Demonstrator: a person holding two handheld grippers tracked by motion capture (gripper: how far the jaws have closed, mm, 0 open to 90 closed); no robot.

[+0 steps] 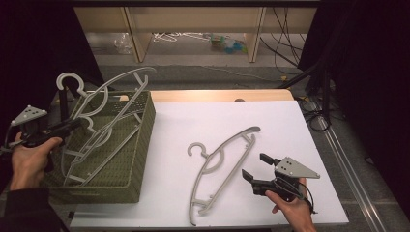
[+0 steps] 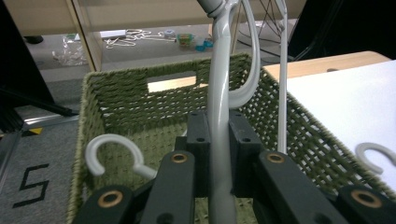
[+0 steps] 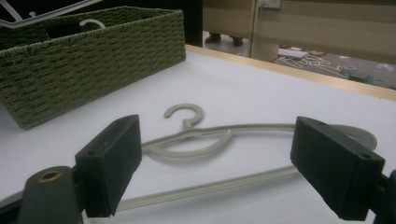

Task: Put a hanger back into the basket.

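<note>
At the left of the table, a green woven rectangular basket (image 1: 140, 140) is seen with several light grey plastic hangers resting in it. One of these, a grey plastic coat hanger (image 1: 113, 92) tilted up over the basket's rim, is clamped by the left gripper (image 1: 72, 124), whose jaws are pressed together on a thin bar of it, as is plain in the left gripper view (image 2: 219, 140). This hanger is held over the basket's open top, its hook (image 1: 70, 82) raised at the far left corner. Further right, a second grey plastic hanger (image 1: 222, 166) is laid flat on the white table (image 1: 290, 125), its long axis running from the near edge toward the far right, its hook pointing toward the basket. Just beside its right arm the right gripper (image 1: 256, 169) is held, jaws standing wide apart with nothing between them. The lying hanger is judged nearer to the right gripper, just to its left and crosswise to the spread jaws.
</note>
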